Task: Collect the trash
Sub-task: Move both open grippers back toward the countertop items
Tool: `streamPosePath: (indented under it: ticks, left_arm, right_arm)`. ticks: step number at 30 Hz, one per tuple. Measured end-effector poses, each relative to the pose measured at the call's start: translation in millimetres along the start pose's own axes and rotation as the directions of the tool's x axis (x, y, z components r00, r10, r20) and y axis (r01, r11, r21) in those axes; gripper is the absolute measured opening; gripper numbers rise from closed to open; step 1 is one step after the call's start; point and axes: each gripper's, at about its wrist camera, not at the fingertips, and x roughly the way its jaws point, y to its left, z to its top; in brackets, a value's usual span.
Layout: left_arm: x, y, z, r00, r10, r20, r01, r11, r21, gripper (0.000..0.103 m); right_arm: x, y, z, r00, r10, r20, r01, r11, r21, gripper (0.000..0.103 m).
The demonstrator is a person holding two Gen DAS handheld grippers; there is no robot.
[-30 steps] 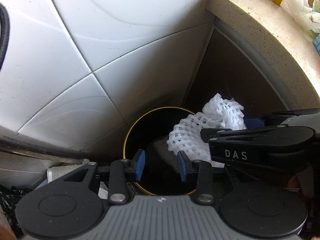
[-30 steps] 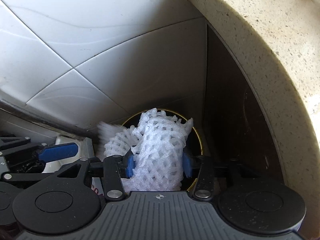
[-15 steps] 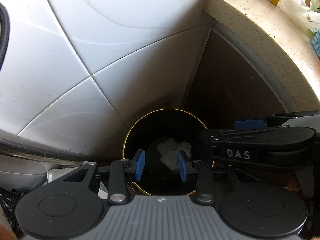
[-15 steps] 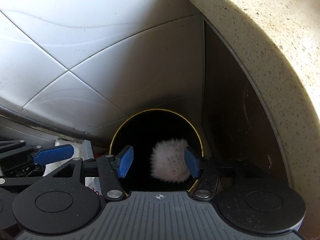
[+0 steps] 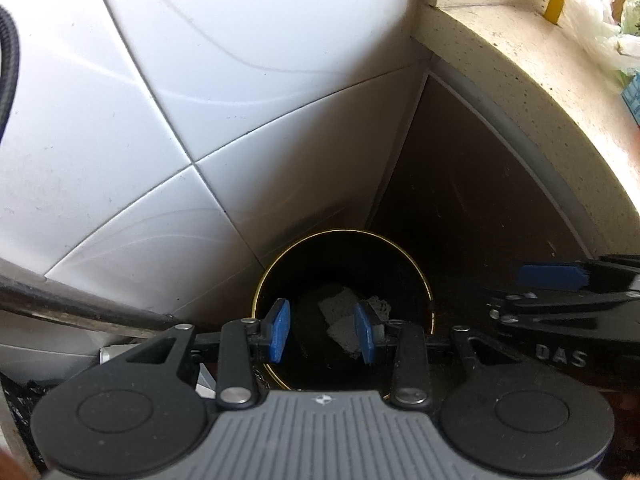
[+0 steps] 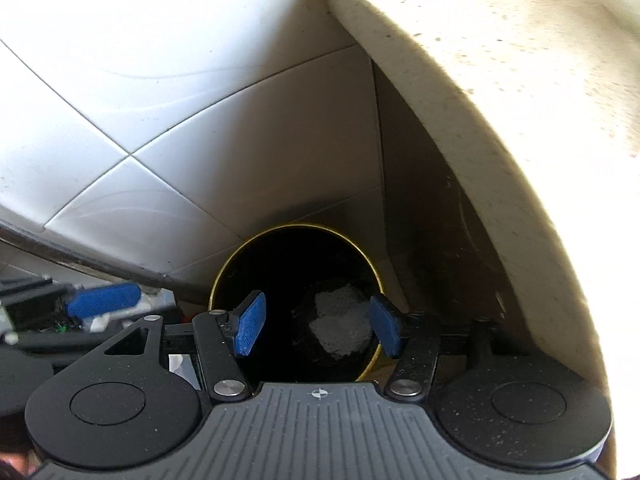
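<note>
Two grippers hang over a gold-rimmed black bin (image 6: 256,256). Right gripper (image 6: 318,326): jaws have just been opening, now wide apart with nothing between the pads. Left gripper (image 5: 322,330): jaws partly open, empty. White foam fruit net (image 6: 340,324) lies on the bin floor, toward 3 o'clock.

Left gripper (image 5: 322,334) is showing blue pads on black linkages, silver screws, ribbed grey housing; right gripper (image 6: 318,327) is matching.
</note>
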Motion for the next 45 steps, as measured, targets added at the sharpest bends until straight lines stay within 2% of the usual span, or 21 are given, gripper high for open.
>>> streamPosePath:
  ticks: [9,17,25,31,36,41,45]
  left_arm:
    - [-7,-5,-1,1.000,-0.003,0.023,0.002,0.999,0.032,0.032]
    - [-22,-3,-4,0.997,-0.027,0.072,0.024,0.999,0.042,0.032]
    - [-43,-11,-13,0.988,-0.054,0.142,0.037,0.993,0.115,0.032]
    - [-55,-12,-23,0.983,-0.055,0.176,0.025,0.986,0.166,0.032]
    - [-60,-23,-29,0.979,-0.043,0.200,0.002,0.980,0.197,0.033]
    - [-71,-32,-36,0.968,-0.073,0.242,0.015,0.972,0.233,0.033]
    - [-75,-41,-40,0.968,-0.091,0.233,0.024,0.961,0.274,0.033]
  right_arm:
    - [-26,-5,-15,0.999,-0.018,0.035,0.018,1.000,0.004,0.067]
    - [-54,-6,-23,0.996,-0.024,0.084,0.023,1.000,0.015,0.067]
    - [-88,2,-27,0.988,-0.023,0.155,0.021,1.000,0.014,0.068]
    - [-121,-6,-35,0.972,-0.045,0.231,0.042,0.999,0.018,0.068]
    - [-161,-35,-51,0.955,-0.090,0.283,0.076,0.995,0.061,0.068]
    - [-185,-57,-64,0.940,-0.138,0.312,0.114,0.989,0.095,0.068]
    - [-207,-85,-75,0.921,-0.184,0.342,0.142,0.979,0.144,0.074]
